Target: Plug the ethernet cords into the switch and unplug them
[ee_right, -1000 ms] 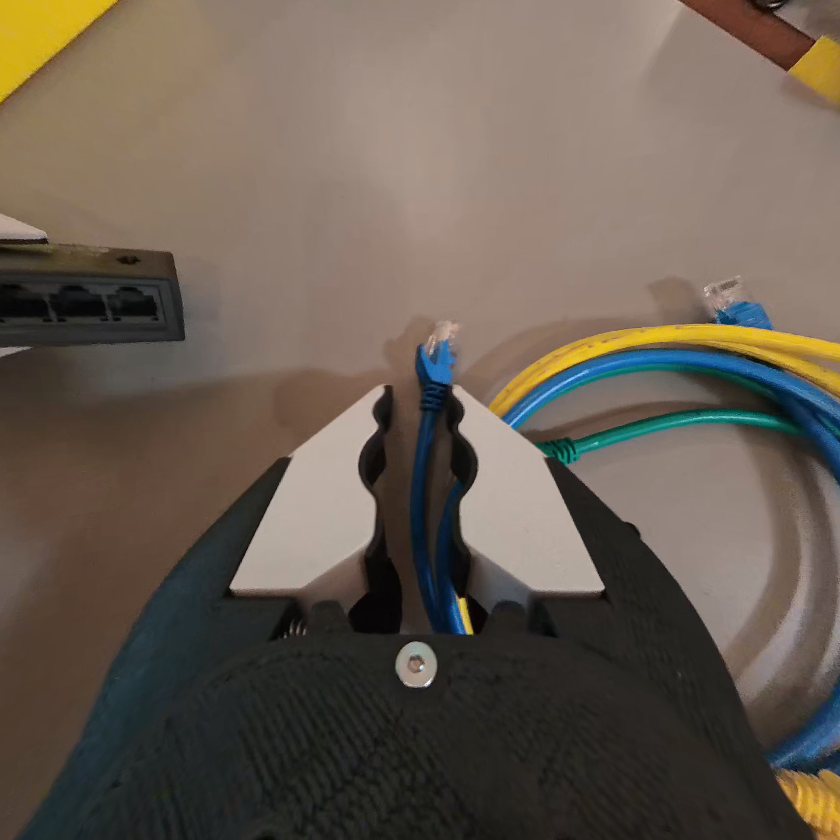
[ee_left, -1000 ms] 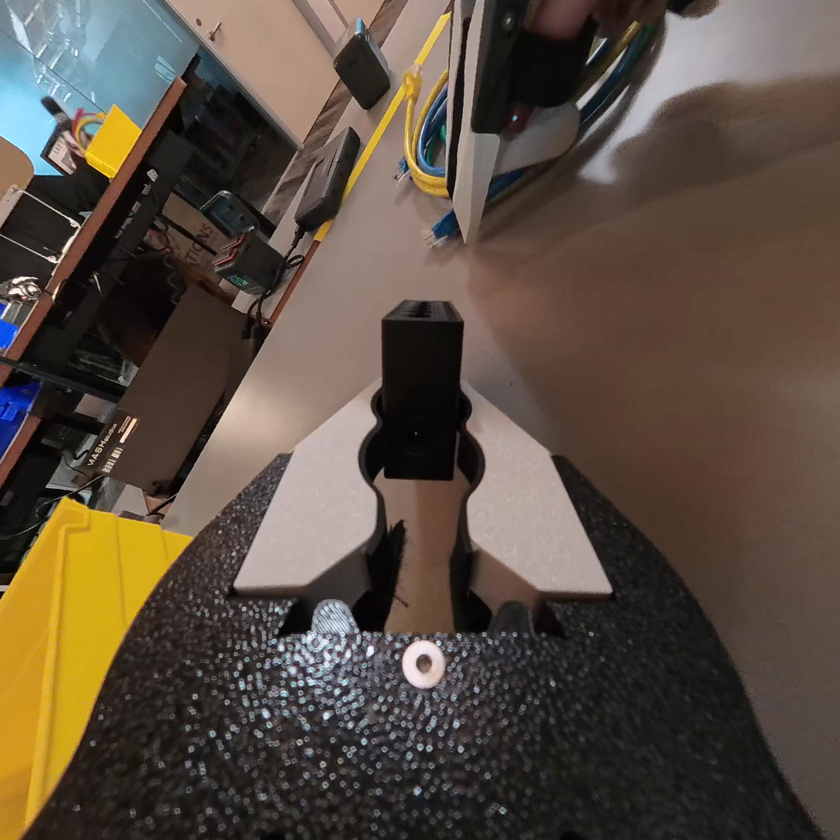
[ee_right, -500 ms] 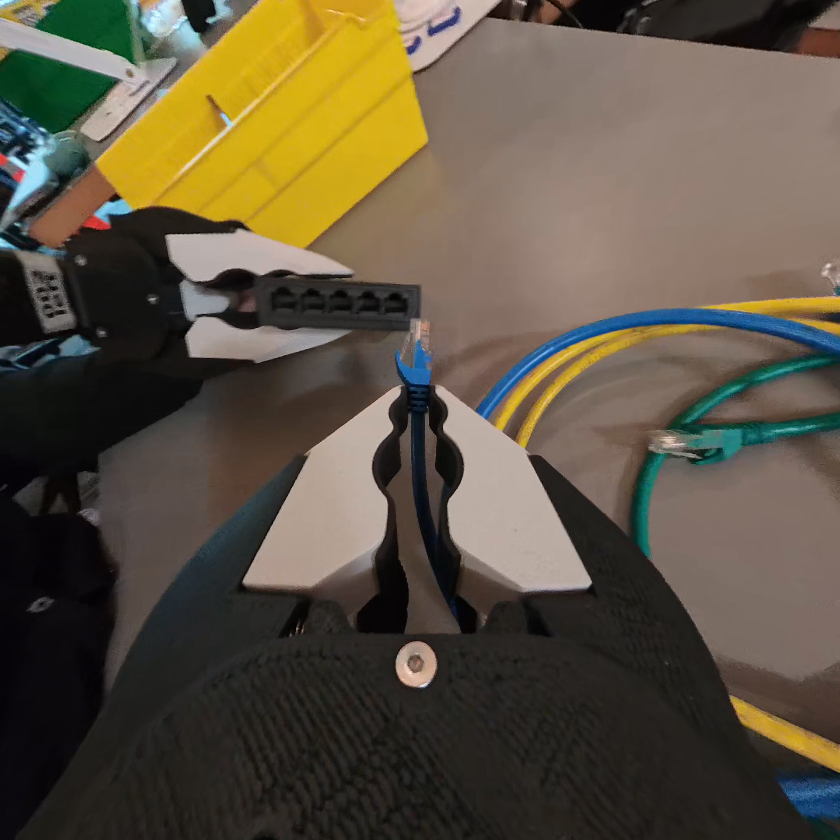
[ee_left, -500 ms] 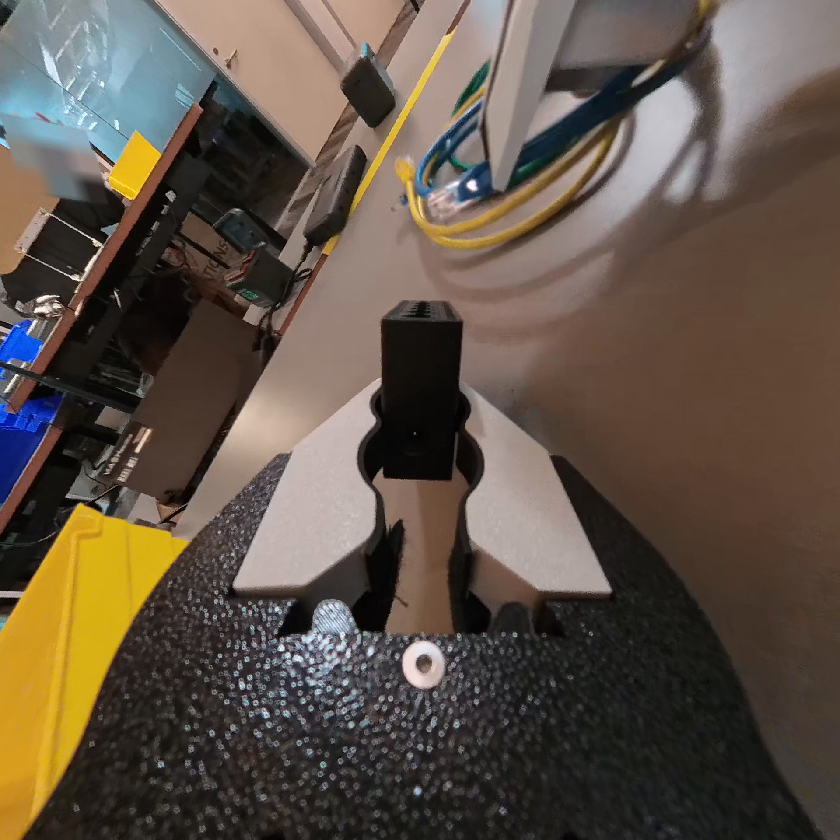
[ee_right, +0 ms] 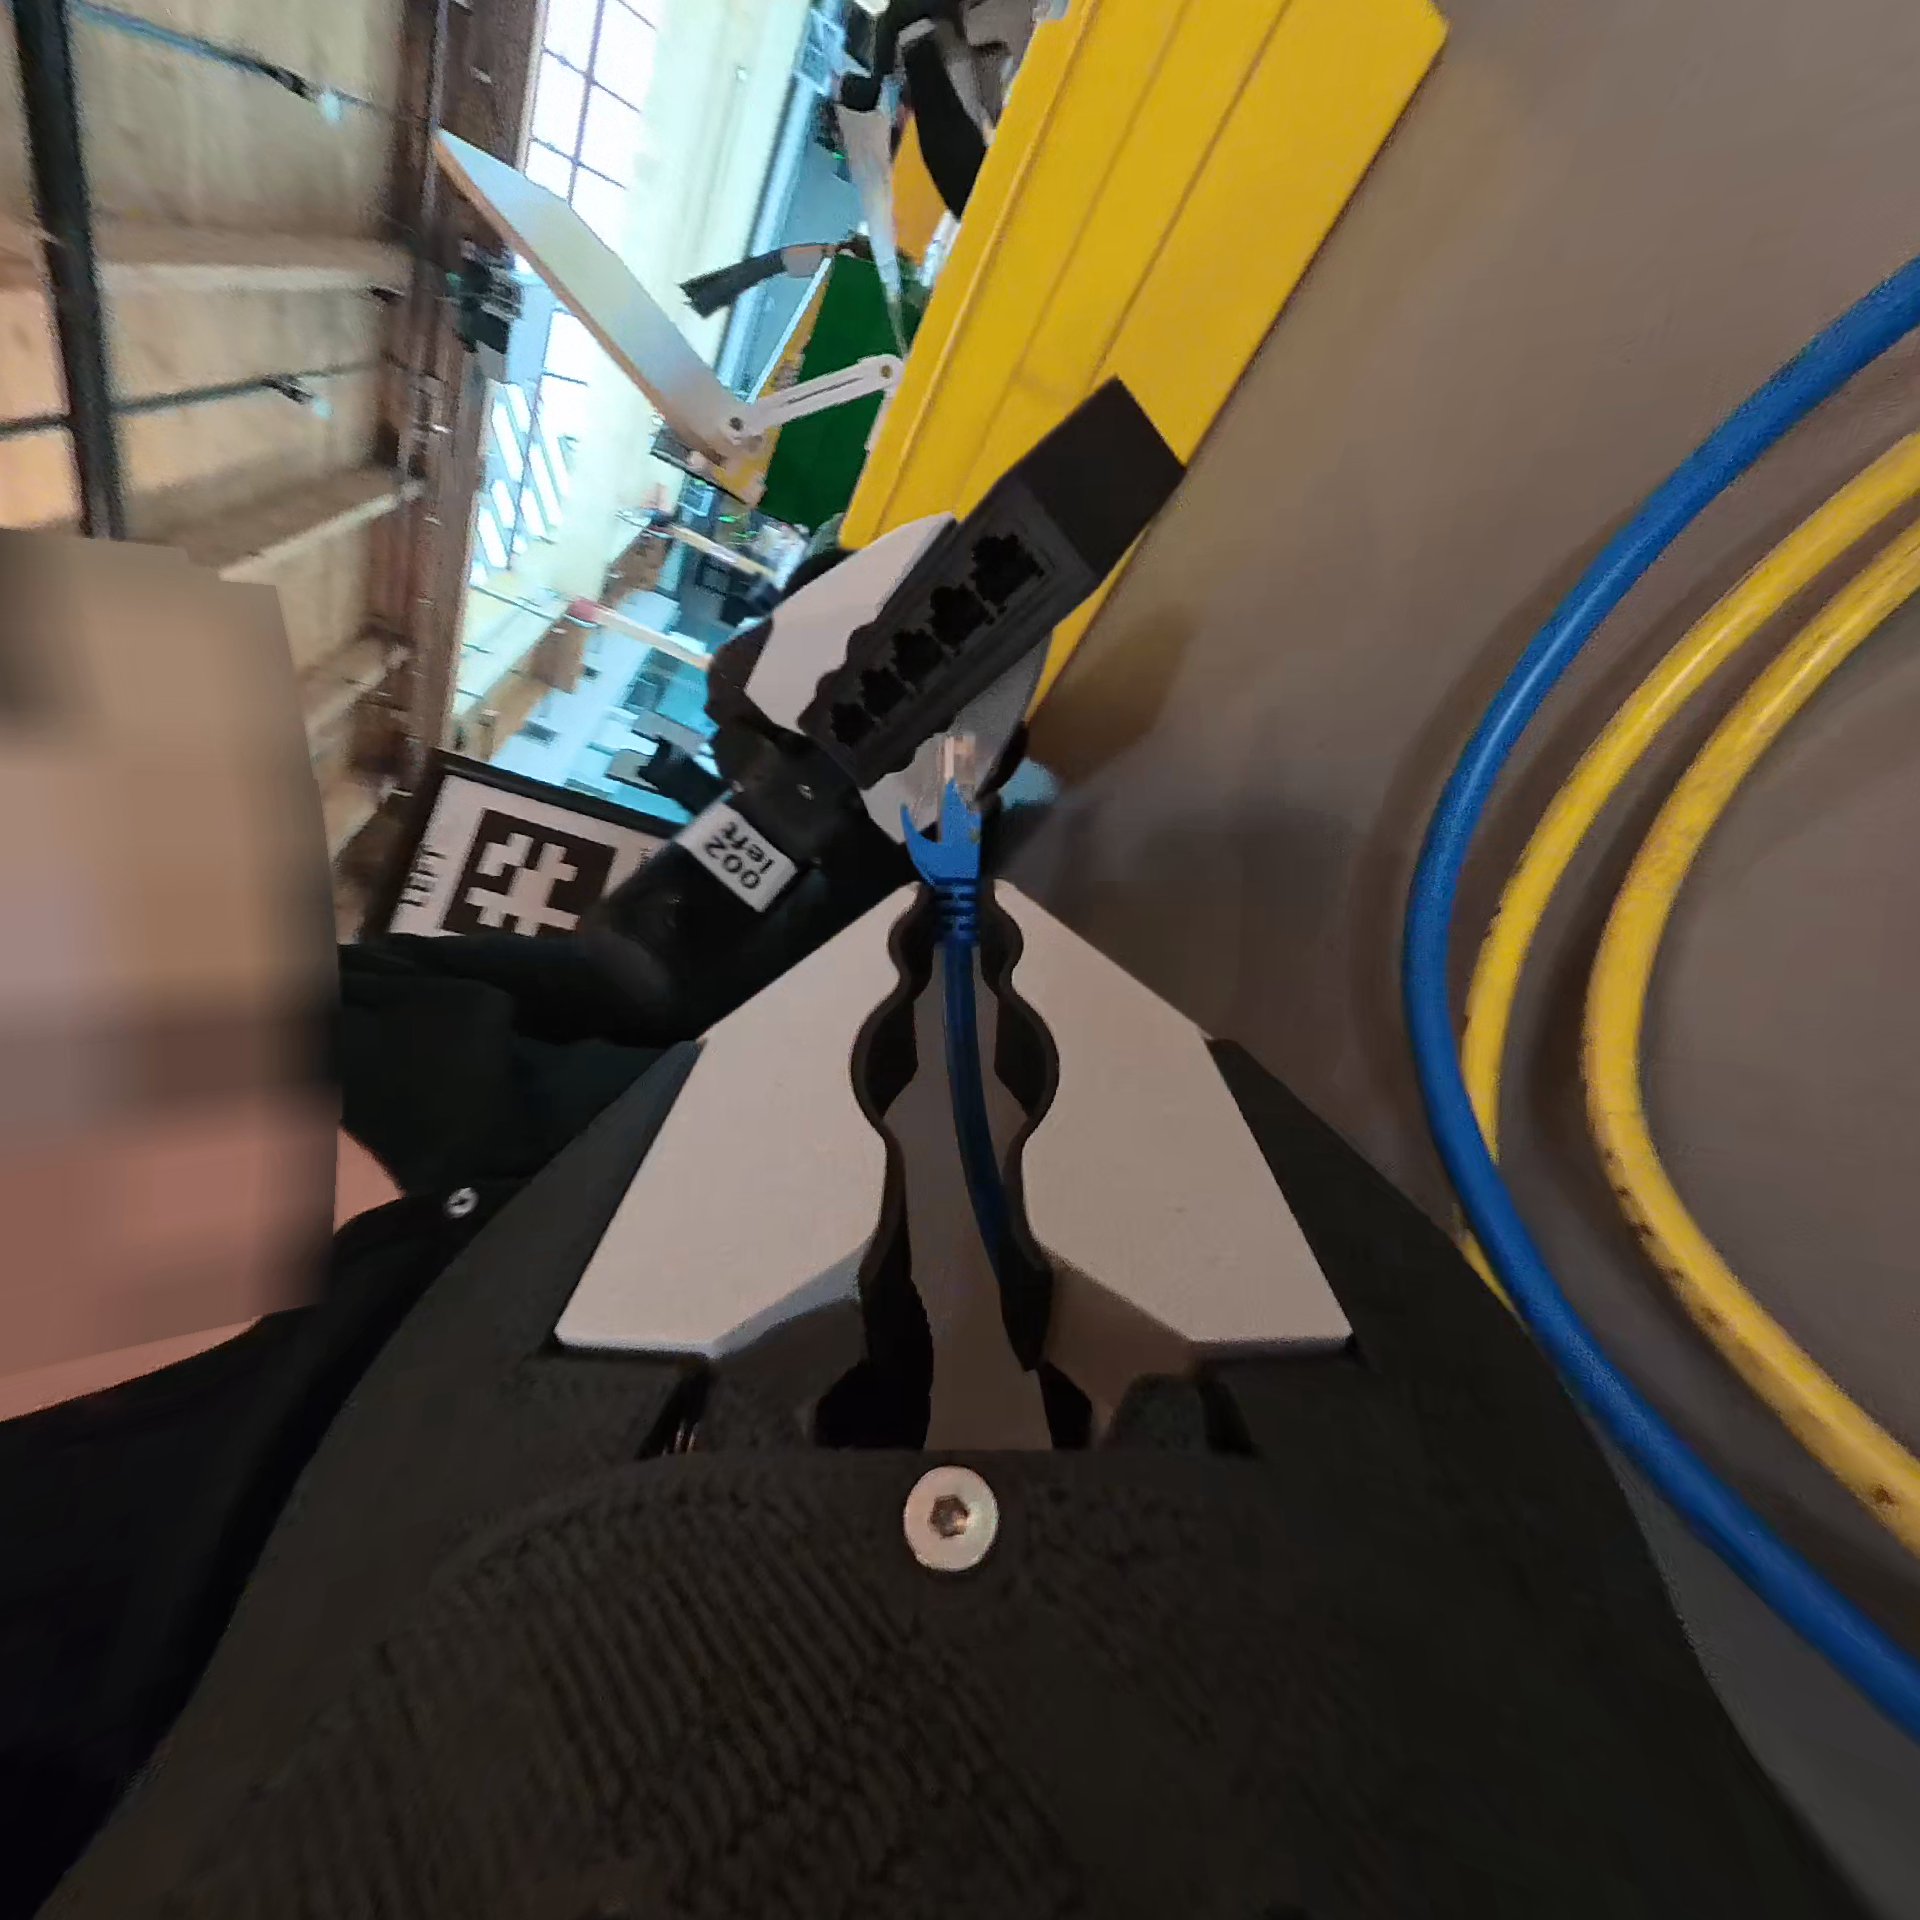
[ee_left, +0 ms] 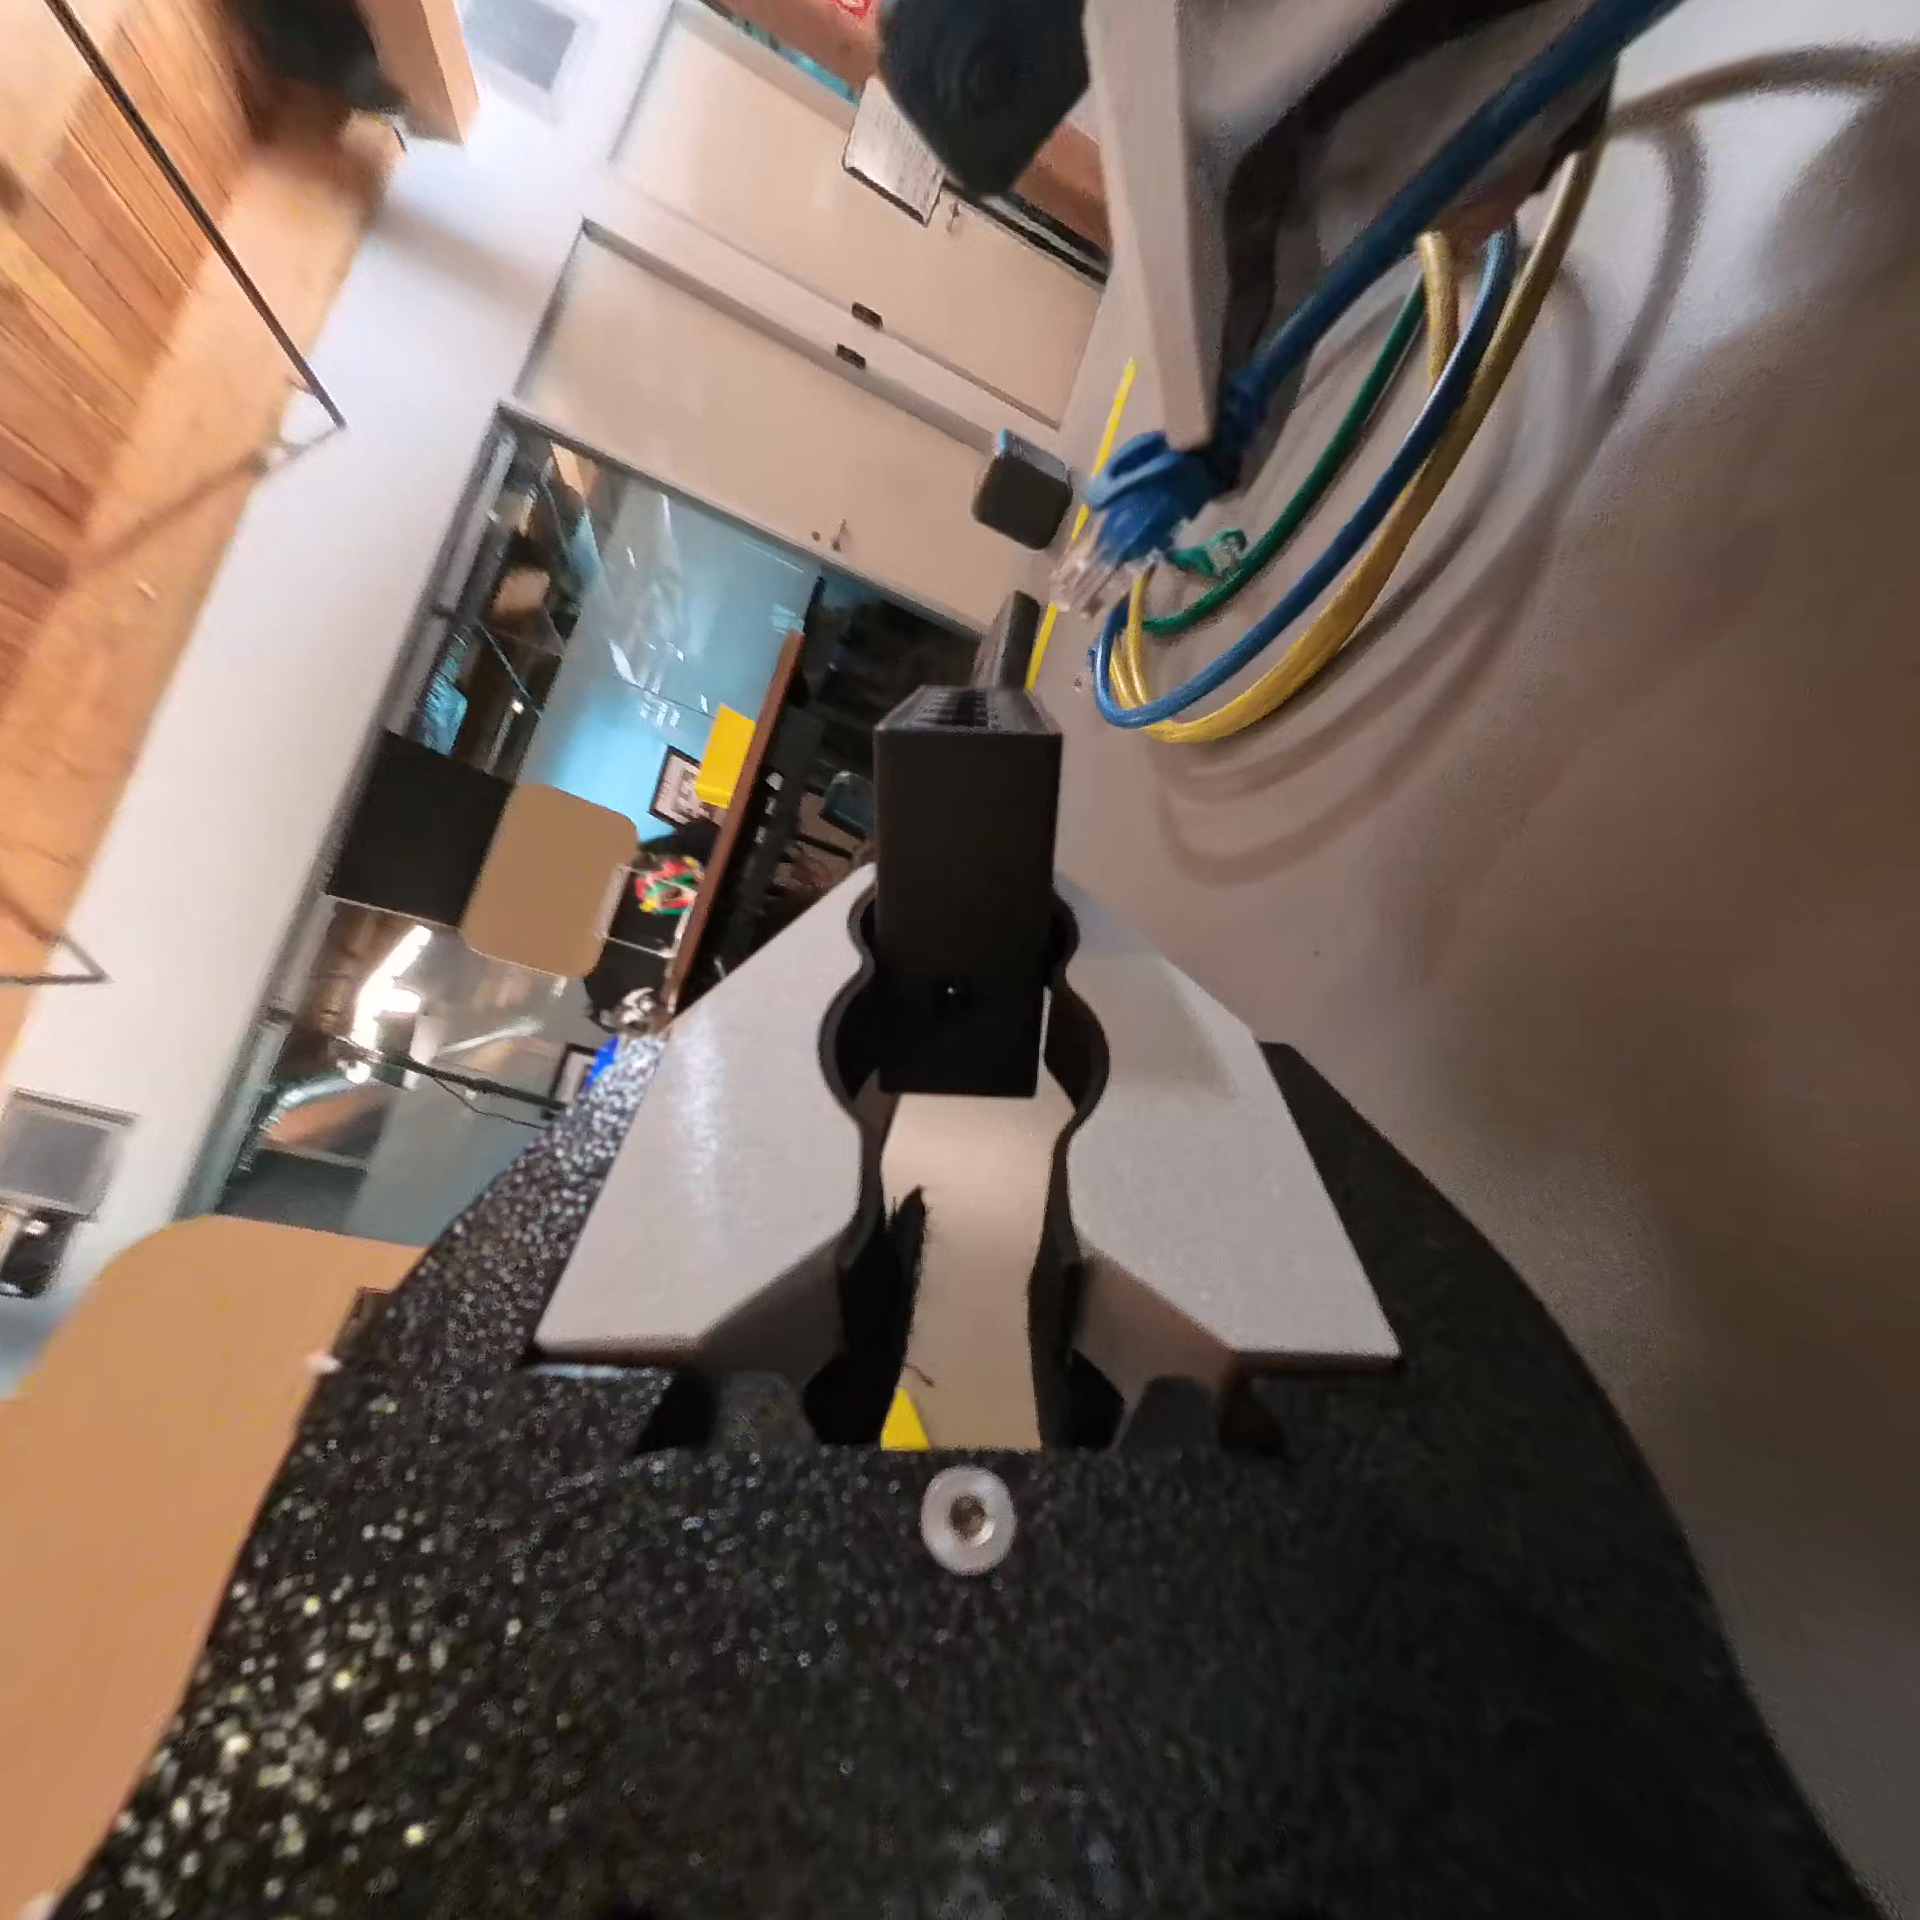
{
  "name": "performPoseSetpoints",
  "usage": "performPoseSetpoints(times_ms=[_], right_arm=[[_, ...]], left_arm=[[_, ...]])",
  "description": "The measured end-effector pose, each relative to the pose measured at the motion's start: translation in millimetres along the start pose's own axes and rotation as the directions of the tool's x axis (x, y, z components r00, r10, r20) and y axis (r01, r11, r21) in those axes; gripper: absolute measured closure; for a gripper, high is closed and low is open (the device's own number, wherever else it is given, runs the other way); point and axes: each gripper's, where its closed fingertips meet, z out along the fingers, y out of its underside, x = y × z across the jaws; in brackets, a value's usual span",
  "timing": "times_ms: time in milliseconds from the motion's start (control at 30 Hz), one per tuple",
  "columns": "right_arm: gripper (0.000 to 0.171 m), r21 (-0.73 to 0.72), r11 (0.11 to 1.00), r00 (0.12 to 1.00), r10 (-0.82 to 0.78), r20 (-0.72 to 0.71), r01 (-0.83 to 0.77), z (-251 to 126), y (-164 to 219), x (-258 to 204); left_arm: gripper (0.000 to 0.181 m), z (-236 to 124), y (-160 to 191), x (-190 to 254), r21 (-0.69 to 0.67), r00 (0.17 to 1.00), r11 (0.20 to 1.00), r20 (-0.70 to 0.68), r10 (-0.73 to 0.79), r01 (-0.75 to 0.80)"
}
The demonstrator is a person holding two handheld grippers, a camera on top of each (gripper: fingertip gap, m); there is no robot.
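Observation:
My left gripper is shut on the black switch, which it holds in the air, tilted; the switch also shows in the right wrist view with its row of empty ports facing me. My right gripper is shut on a blue ethernet cord. The cord's clear plug sticks out past the fingertips, just below the switch's ports, not inserted. In the left wrist view the right gripper hangs above the switch with the blue plug.
Loose blue, yellow and green cords lie coiled on the grey table. A yellow bin stands beyond the switch. Black boxes sit at the table's far edge.
Both grippers have lifted and tilted. The switch and the blue plug have come closer together, the plug now just under the ports.

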Motion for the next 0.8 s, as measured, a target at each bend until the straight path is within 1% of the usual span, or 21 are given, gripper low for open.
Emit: performPoseSetpoints(times_ms=[167, 333, 500, 800], right_arm=[[0.164, -0.066, 0.993, 0.991, 0.105, 0.078, -0.1, 5.2, 13.0, -12.2], [0.164, -0.16, 0.976, 0.984, 0.158, 0.077, -0.144, 13.7, 31.0, -14.4], [0.164, -0.146, 0.971, 0.97, 0.208, 0.125, -0.19, 12.4, 29.4, -17.7], [0.164, -0.171, 0.953, 0.949, 0.276, 0.151, -0.25, 9.0, 35.9, -15.0]], left_arm=[[0.156, -2.0, -5.4, 2.4, 0.019, 0.995, 0.995, 0.023, 0.096, -0.097], [0.156, -4.9, -14.0, 10.5, 0.066, 0.982, 0.98, 0.028, 0.186, -0.188], [0.156, -6.5, -19.4, 19.2, 0.09, 0.959, 0.955, 0.037, 0.282, -0.284], [0.158, -8.9, -24.2, 22.5, 0.117, 0.943, 0.936, 0.053, 0.329, -0.333]])
